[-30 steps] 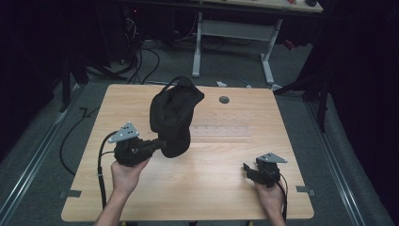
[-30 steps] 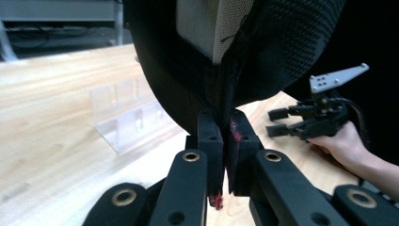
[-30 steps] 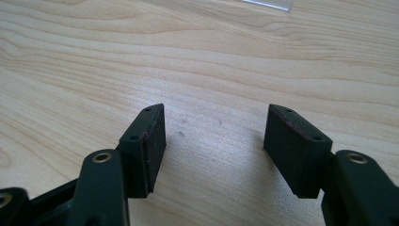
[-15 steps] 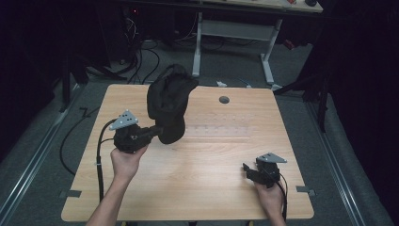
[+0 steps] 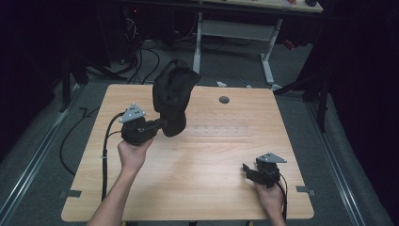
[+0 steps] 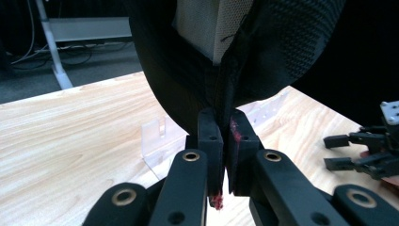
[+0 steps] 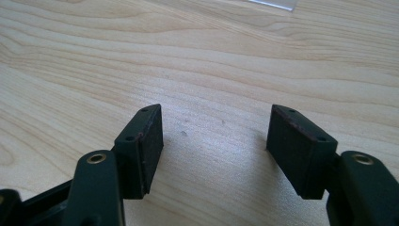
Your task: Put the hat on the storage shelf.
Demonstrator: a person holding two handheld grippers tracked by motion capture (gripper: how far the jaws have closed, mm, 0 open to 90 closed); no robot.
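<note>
Fingers of the left gripper (image 6: 220, 141) pinch only a seam of the black bag (image 5: 173, 101), lifted at ten o'clock over the surface (image 5: 211, 155); it could slip. Right gripper (image 7: 216, 150) rests wide open, empty.

Left gripper (image 5: 162, 125) fingers pinched together (arm raised); right gripper (image 5: 248, 172) fingers spread.

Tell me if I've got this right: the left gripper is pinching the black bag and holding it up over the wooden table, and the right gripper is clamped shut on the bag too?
Not quite. The left gripper does pinch the black bag above the wooden table, but the right gripper grips nothing: the right gripper view shows its jaws wide apart over bare wood, and the high view shows it resting far from the bag.
</note>
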